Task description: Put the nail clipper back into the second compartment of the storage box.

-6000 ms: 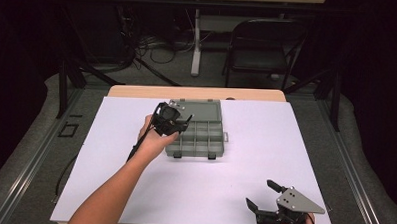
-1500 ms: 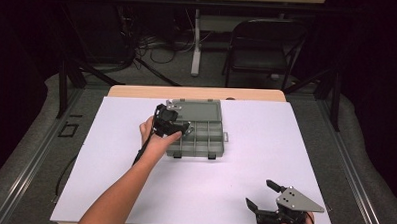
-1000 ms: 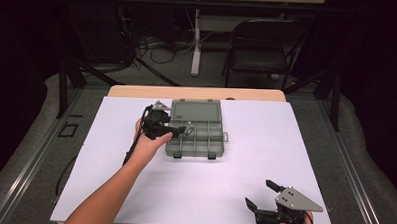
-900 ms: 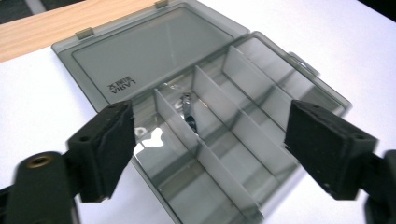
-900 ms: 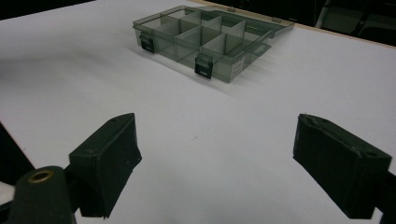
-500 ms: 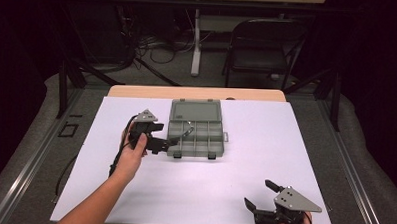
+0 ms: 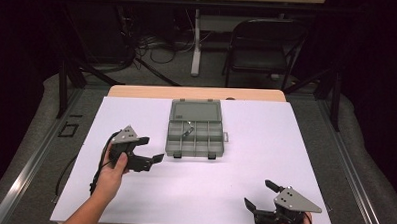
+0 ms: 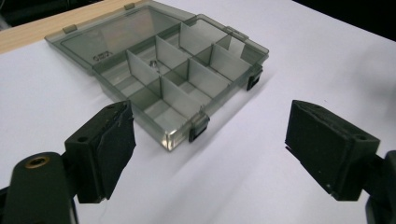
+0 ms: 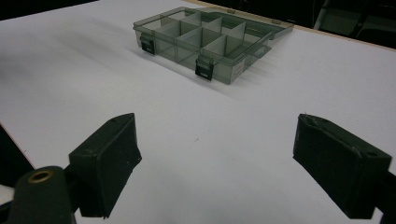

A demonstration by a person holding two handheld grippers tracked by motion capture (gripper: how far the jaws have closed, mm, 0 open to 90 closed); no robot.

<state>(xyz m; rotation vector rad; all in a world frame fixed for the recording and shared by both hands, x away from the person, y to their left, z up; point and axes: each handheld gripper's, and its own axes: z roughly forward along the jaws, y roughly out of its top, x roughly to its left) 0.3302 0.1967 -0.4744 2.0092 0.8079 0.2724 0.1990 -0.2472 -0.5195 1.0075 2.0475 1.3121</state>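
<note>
A clear grey compartment box (image 7: 195,137) lies open at the table's middle, its lid (image 7: 195,112) flat behind it. A small metal part (image 7: 188,130) rests in one middle compartment (image 8: 153,64). My left gripper (image 7: 153,148) hovers just left of the box's near left corner, pointing at it. Its jaws have just been opening, and they stand open with nothing between them (image 8: 210,154). My right gripper (image 7: 257,192) rests open and empty by the table's near right edge, well away from the box (image 9: 205,42).
The white table top (image 7: 265,144) has a wooden strip (image 7: 137,91) along its far edge. A dark folding chair (image 7: 261,49) and floor cables (image 7: 154,45) lie beyond it. A black cable (image 7: 96,176) trails from my left gripper.
My left gripper has pulled away from the box, moving left and toward the near side of the table. The right gripper has stayed where it was.
</note>
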